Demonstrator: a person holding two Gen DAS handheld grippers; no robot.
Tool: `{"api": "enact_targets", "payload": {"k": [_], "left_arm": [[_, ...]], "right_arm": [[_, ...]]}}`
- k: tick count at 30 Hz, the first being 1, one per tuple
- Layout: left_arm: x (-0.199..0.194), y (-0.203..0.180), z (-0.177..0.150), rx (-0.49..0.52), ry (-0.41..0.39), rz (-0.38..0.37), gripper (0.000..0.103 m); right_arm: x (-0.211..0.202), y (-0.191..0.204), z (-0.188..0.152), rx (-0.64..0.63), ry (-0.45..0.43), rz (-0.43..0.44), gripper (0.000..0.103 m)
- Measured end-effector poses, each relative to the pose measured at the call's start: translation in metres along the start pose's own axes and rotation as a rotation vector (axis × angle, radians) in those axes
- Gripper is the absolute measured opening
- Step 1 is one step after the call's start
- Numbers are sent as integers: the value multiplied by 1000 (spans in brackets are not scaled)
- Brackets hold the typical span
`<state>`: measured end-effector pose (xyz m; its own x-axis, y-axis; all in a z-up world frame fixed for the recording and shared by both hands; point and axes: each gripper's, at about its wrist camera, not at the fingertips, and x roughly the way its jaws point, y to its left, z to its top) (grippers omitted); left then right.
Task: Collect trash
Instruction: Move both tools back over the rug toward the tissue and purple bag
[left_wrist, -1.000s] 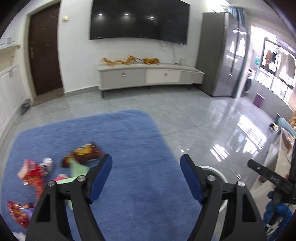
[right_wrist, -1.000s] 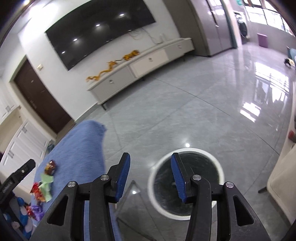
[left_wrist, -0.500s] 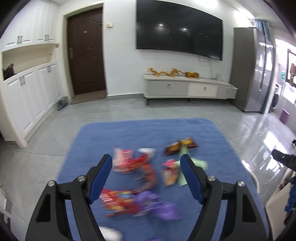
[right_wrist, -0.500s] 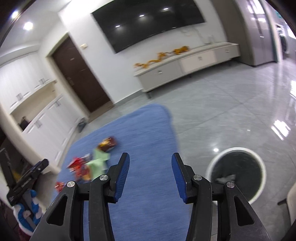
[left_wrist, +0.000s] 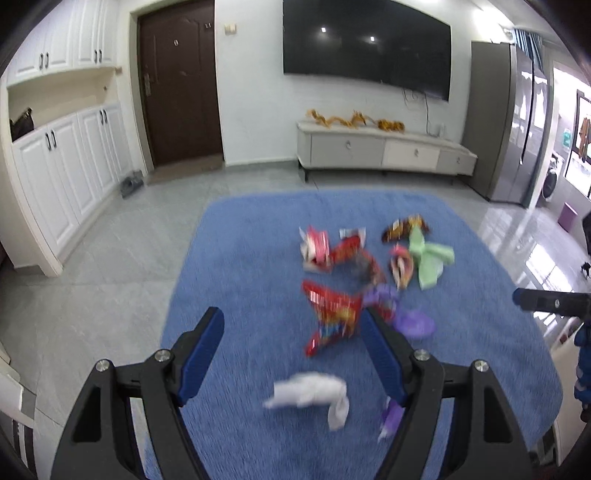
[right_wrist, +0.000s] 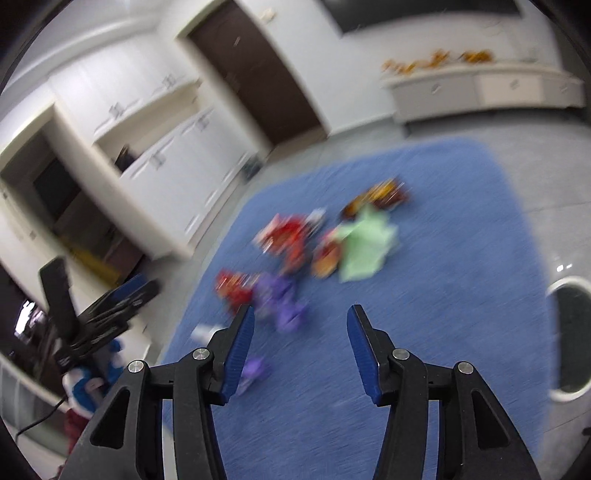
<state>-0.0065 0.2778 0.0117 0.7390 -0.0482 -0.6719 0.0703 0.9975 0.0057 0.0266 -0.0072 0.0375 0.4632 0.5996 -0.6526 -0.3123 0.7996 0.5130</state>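
Trash lies loosely clustered on the blue rug (left_wrist: 236, 258): crumpled white tissue (left_wrist: 310, 397) nearest, red snack wrapper (left_wrist: 332, 314) beyond it, purple wrapper (left_wrist: 406, 317) just right, then more red packets (left_wrist: 328, 249), a green paper (left_wrist: 430, 260) and a brown-orange packet (left_wrist: 404, 227) farthest.

— What stands along the far wall?

— A dark brown door (left_wrist: 181, 85) at the left, a large black television (left_wrist: 365, 55) mounted beside it, and a long white media cabinet (left_wrist: 384, 151) under the screen. Golden ornaments (left_wrist: 354, 120) sit along the cabinet's top.

— And the sides of the room?

— White cupboards (left_wrist: 62, 110) run down the left wall. A tall grey refrigerator (left_wrist: 506, 118) fills the far right corner.

— The floor?

— Glossy grey tiles (left_wrist: 92, 251), with a blue rug (left_wrist: 258, 266) spread over the middle.
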Motion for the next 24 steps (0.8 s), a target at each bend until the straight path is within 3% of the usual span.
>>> {"api": "enact_targets", "payload": {"k": [4, 10, 20, 24], "left_arm": [[16, 1, -27, -12, 56, -24, 75], [34, 6, -49, -24, 101, -52, 75], [56, 13, -54, 3, 123, -67, 74], [57, 9, -56, 36, 115, -94, 60]], "right_arm": [[37, 30, -23, -20, 135, 86, 52], [76, 58, -52, -10, 270, 152, 52], [114, 58, -51, 34, 323, 104, 59], [131, 52, -51, 68, 348, 81, 59]]}}
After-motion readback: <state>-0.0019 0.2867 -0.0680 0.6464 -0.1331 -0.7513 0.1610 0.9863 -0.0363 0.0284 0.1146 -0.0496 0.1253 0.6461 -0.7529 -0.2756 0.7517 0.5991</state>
